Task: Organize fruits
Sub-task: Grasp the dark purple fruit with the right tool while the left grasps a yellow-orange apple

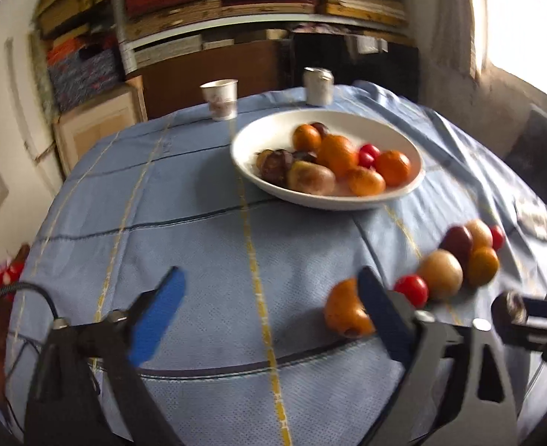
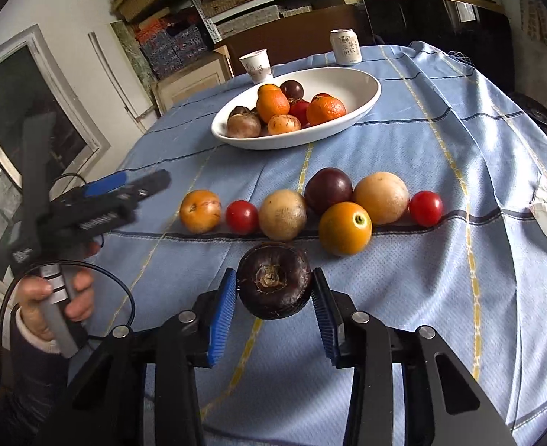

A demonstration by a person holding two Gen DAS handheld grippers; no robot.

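1. The right claw (image 2: 274, 299) holds a dark purple fruit (image 2: 274, 280) between its blue pads (image 2: 221, 316), a little above the counter (image 2: 422, 297), which has a light blue cloth on it.
2. The left claw (image 1: 269, 312) stands wide with nothing between its pads; an orange fruit (image 1: 342, 310) lies on the cloth just beside its right finger (image 1: 379, 312).
3. A row of loose fruits lies across the cloth: the orange fruit, a red tomato (image 2: 241, 217), a tan fruit (image 2: 282, 215), and more to the right.
4. A white bowl (image 2: 362, 91) behind the row has oranges, dark fruits and a tomato in it.
5. A paper cup (image 2: 255, 65) and a can (image 2: 345, 47) stand behind the bowl.
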